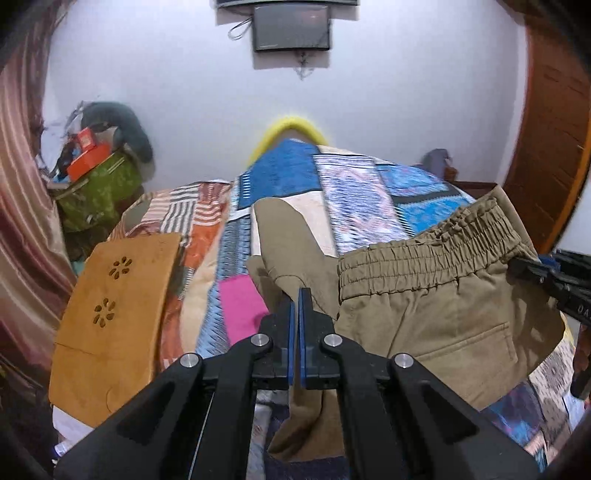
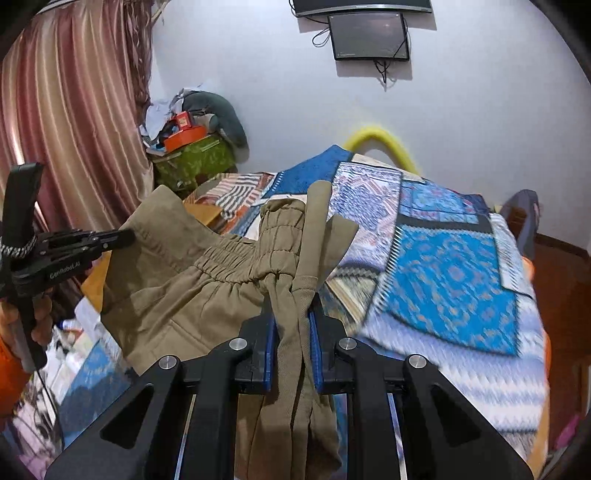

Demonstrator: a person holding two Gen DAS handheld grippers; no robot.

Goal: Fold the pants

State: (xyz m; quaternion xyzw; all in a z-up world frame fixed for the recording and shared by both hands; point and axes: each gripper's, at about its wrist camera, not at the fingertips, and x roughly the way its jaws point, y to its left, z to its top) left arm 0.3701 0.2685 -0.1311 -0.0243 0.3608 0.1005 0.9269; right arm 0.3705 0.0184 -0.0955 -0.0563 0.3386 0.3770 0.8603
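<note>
Khaki pants (image 1: 436, 306) with an elastic waistband hang in the air above the patchwork bed cover (image 1: 354, 192), stretched between both grippers. My left gripper (image 1: 297, 295) is shut on a thin fold of the pants' fabric, which hangs below its jaws. My right gripper (image 2: 291, 306) is shut on a bunched part of the pants (image 2: 192, 288) beside the waistband. The right gripper also shows at the right edge of the left wrist view (image 1: 550, 273), and the left gripper at the left of the right wrist view (image 2: 114, 236).
A mustard cloth with flower cut-outs (image 1: 110, 314) lies on the bed's left side. A cluttered green box (image 2: 192, 158) stands by the pink curtain (image 2: 74, 110). A yellow headboard rail (image 2: 388, 144) and a wall screen (image 2: 369, 35) are behind. A wooden door (image 1: 550, 122) is at right.
</note>
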